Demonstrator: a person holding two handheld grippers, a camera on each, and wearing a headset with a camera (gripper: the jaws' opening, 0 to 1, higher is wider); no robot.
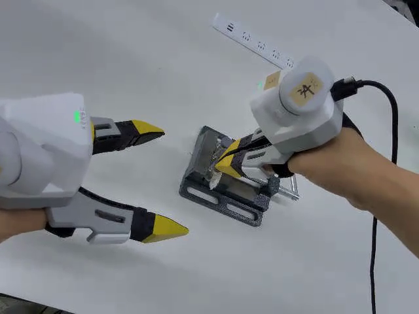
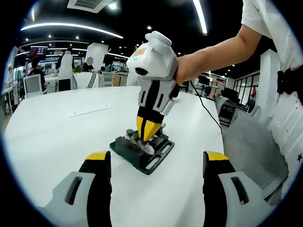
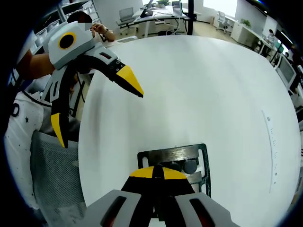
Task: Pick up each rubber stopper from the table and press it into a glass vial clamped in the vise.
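Note:
A dark vise (image 1: 222, 196) sits mid-table with a clear glass vial (image 1: 213, 171) between its plates. A grey stopper (image 1: 226, 141) shows at the vise's far side, also as a round cap (image 3: 190, 166) beside my tips. My right gripper (image 1: 226, 165) points down onto the vise top, jaws shut; I cannot see anything between them. From the other side it stands upright on the vise (image 2: 142, 150), right gripper (image 2: 149, 130). My left gripper (image 1: 160, 180) hovers left of the vise, open and holding nothing; its fingers (image 2: 97, 163) frame the vise.
A white power strip (image 1: 252, 40) lies at the table's far edge. A black cable (image 1: 386, 98) runs from the right gripper along the person's arm. A grey mesh chair (image 2: 255, 142) stands past the table edge. People and desks fill the background.

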